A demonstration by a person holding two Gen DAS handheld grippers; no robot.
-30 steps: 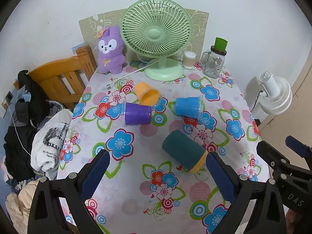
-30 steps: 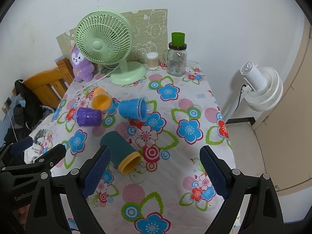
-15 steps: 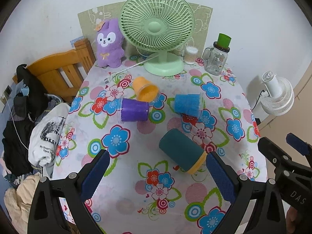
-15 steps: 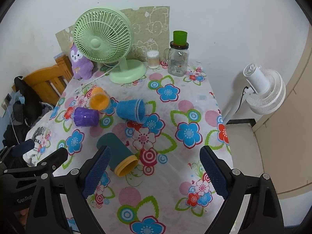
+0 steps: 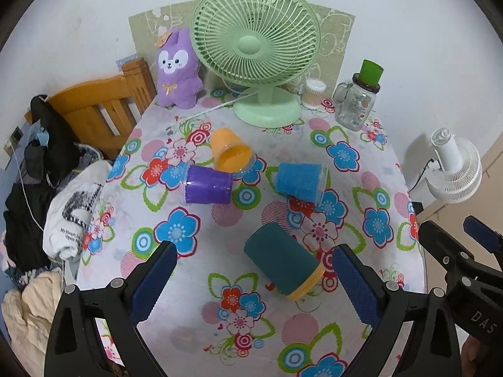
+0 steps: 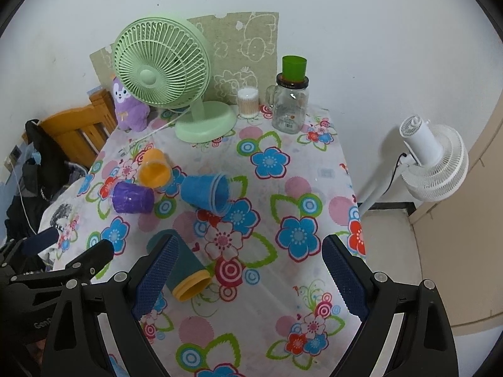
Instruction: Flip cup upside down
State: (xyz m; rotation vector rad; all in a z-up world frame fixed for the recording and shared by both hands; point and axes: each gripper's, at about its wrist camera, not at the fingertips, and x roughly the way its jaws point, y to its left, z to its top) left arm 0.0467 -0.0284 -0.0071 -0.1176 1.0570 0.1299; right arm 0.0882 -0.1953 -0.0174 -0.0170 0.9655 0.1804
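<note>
Several cups lie on their sides on the flowered tablecloth [image 5: 195,308]. A dark teal cup with a yellow rim [image 5: 283,262] [image 6: 185,270] lies nearest. A blue cup [image 5: 300,180] [image 6: 206,191], a purple cup [image 5: 207,185] [image 6: 133,198] and an orange cup [image 5: 231,154] [image 6: 154,168] lie farther back. My left gripper [image 5: 251,286] is open and empty, above the table, with the teal cup between its fingers in view. My right gripper [image 6: 250,278] is open and empty, to the right of the teal cup.
A green desk fan [image 5: 256,47], a purple plush [image 5: 179,69], a glass jar with a green cap [image 5: 356,103] and a small white container [image 5: 312,94] stand at the table's back. A wooden chair with clothes [image 5: 94,110] is left. A white floor fan [image 6: 430,163] stands right.
Both grippers have moved a little forward and down toward the table; the cups look nearer and larger. The cups have not moved.
</note>
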